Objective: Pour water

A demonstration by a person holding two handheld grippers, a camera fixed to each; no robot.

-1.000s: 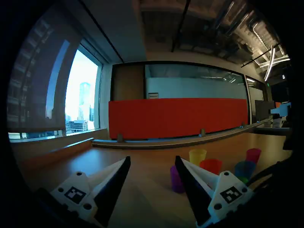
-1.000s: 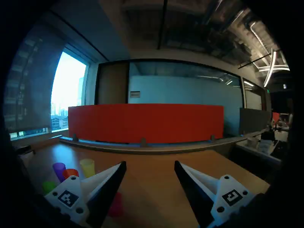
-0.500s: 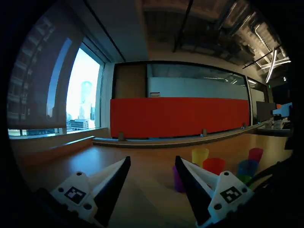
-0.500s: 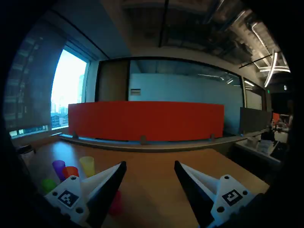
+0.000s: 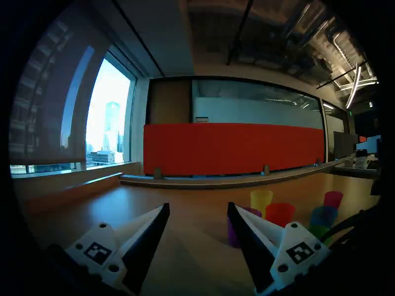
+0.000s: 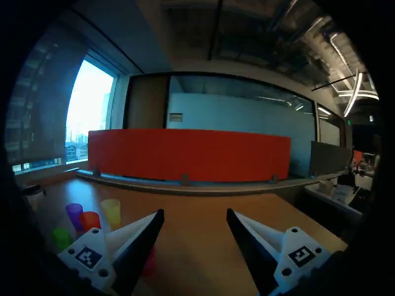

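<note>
Several coloured plastic cups stand in a cluster on the wooden table [image 5: 197, 256]. In the left gripper view I see a yellow cup [image 5: 261, 200], an orange cup [image 5: 279, 214], a purple cup [image 5: 232, 233] partly behind my right finger, a blue cup [image 5: 323, 216] and a pink cup [image 5: 333, 199]. My left gripper [image 5: 197, 213] is open and empty, left of and short of the cups. In the right gripper view the purple cup [image 6: 75, 215], orange cup [image 6: 90, 220], yellow cup [image 6: 111, 211], green cup [image 6: 61, 238] and pink cup [image 6: 149, 259] stand at the lower left. My right gripper [image 6: 195, 217] is open and empty.
A red partition [image 5: 232, 149] runs along the far edge of the table, with a glass wall behind it. A bright window [image 5: 106, 128] is on the left. Desks with equipment [image 6: 345, 190] stand at the right. Bare tabletop [image 6: 207, 232] lies ahead of the right gripper.
Both views have tilted slightly upward, so the cups and the partition sit a little lower or higher in frame. Both grippers stay open.
</note>
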